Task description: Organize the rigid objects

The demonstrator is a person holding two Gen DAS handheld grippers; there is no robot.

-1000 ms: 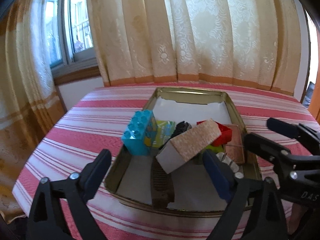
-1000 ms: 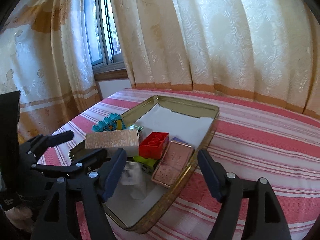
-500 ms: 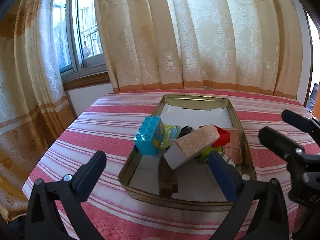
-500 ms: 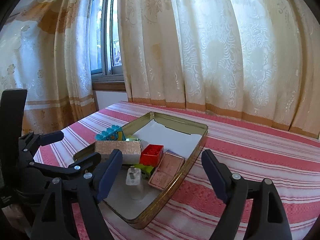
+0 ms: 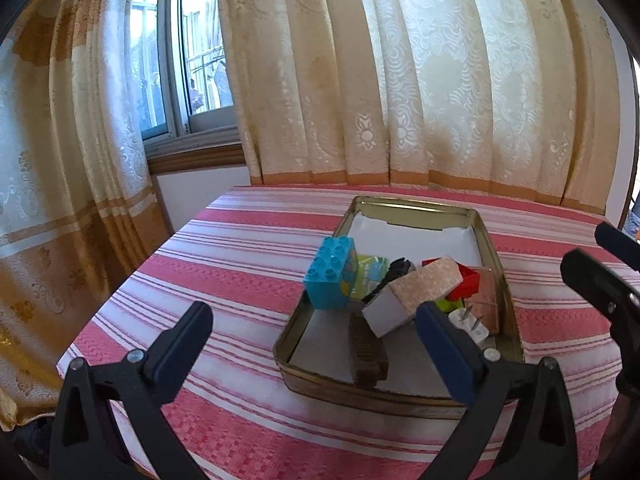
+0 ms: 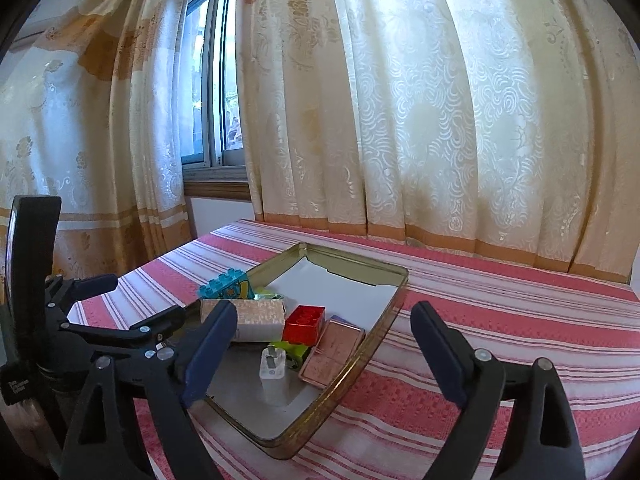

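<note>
Right gripper (image 6: 322, 330) empty above tray (image 6: 362, 350), box (image 6: 260, 316) lying crosswise.

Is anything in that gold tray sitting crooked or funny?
Yes. The pink speckled box lies tilted, propped on other toys in the tray, one end up. The blue block leans over the tray's left rim.

Black plastic left gripper (image 5: 312, 344), right gripper (image 6: 324, 344), navy-padded fingers (image 6: 208, 346), silver screws

A gold tin tray (image 5: 490, 240) lay on the striped cloth, holding a blue brick (image 5: 330, 274), a tilted speckled box (image 5: 424, 286), a red brick (image 6: 304, 320) and a white plug (image 6: 273, 368) at its near end.
</note>
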